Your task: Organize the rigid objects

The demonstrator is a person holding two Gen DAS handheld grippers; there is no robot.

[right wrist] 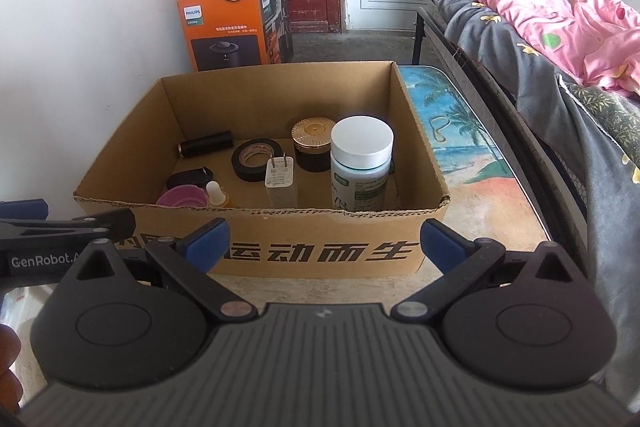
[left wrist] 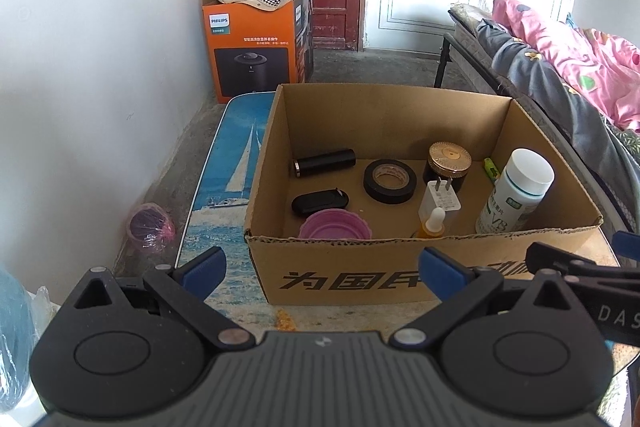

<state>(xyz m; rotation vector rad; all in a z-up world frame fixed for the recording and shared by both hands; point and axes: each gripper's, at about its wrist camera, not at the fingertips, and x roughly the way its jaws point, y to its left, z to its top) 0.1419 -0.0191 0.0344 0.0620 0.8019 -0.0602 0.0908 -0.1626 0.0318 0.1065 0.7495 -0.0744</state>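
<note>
We see the cardboard box (left wrist: 424,267) on the counter (right wrist: 472,235), its near rim just ahead of both grippers, bare counter to its right. Inside stand a white-capped bottle (right wrist: 360,163), charger (right wrist: 281,179) and tape roll (left wrist: 390,181). Our left gripper (left wrist: 322,269) and right gripper (right wrist: 324,241) have fingers spread wide, holding nothing.

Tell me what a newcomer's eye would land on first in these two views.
First comes the open brown cardboard box on the table, right ahead of both open grippers, the left gripper and the right gripper. Inside, the tall white-capped supplement bottle stands out at the right, with a black tape roll and a gold-lidded dark jar behind. Farther back, an orange Philips carton stuffed with pale cloth stands by the wall.
</note>
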